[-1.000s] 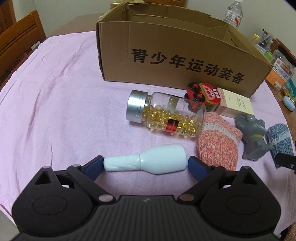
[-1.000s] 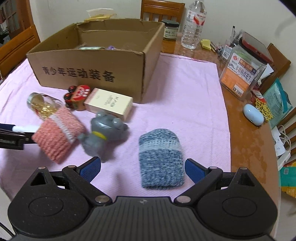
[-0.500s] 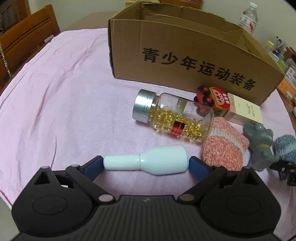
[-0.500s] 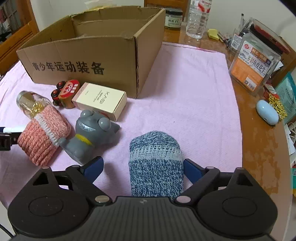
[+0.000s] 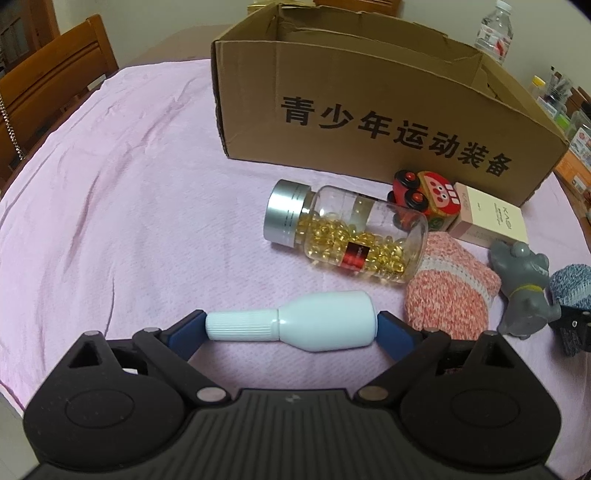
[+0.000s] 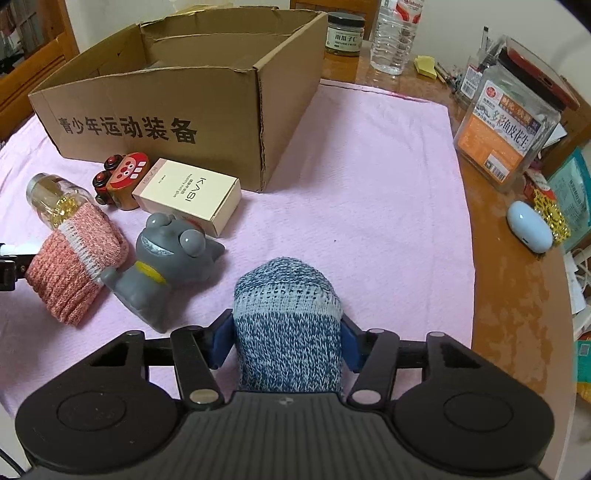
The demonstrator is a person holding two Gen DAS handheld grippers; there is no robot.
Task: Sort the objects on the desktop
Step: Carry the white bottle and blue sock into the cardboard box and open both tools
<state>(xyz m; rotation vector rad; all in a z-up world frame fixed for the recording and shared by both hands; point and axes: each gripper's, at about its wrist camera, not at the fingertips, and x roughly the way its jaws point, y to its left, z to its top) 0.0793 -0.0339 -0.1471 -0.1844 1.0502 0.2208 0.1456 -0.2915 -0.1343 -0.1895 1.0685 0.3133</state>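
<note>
My left gripper is shut on a white bottle, held lengthwise between its blue pads just above the pink cloth. My right gripper is shut on a blue knitted sock roll. Between them lie a pink knitted sock roll, a grey cat toy, a jar of golden capsules, a red toy car and a beige KASI carton. An open cardboard box stands behind them; it also shows in the right wrist view.
A pink cloth covers the table. On the bare wood at the right are a snack container, a pale blue case, a water bottle and a jar. Wooden chairs stand at the left.
My right gripper moved forward over the blue sock roll and closed on it. My left gripper, holding the white bottle, shifted a little toward the box.
</note>
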